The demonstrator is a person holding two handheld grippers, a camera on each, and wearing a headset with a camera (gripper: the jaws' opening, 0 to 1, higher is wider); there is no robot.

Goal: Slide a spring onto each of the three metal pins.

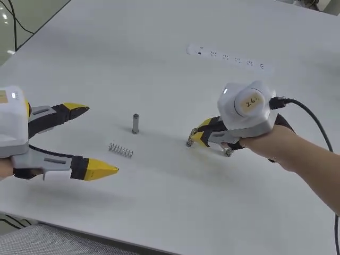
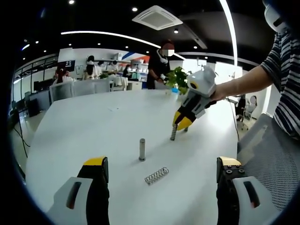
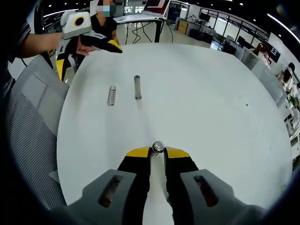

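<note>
A bare metal pin [image 1: 135, 123] stands upright on the white table, with a loose spring [image 1: 120, 150] lying just in front of it. My left gripper [image 1: 94, 140] hovers open to their left, jaws wide apart and holding nothing. My right gripper [image 1: 197, 137] is shut on a pin with a spring on it [image 1: 189, 139], its foot near the table. The right gripper view looks down on that pin's round top [image 3: 158, 147] between the shut jaws. In the left gripper view the bare pin [image 2: 142, 149] and the spring [image 2: 156, 175] lie ahead, between its open jaws. Another spring-covered pin [image 1: 227, 152] shows under the right hand.
A white power strip [image 1: 228, 57] lies at the far side of the table [image 1: 159, 212]. A mesh chair [image 3: 33, 122] stands at the table's near edge. People sit and stand at desks far behind.
</note>
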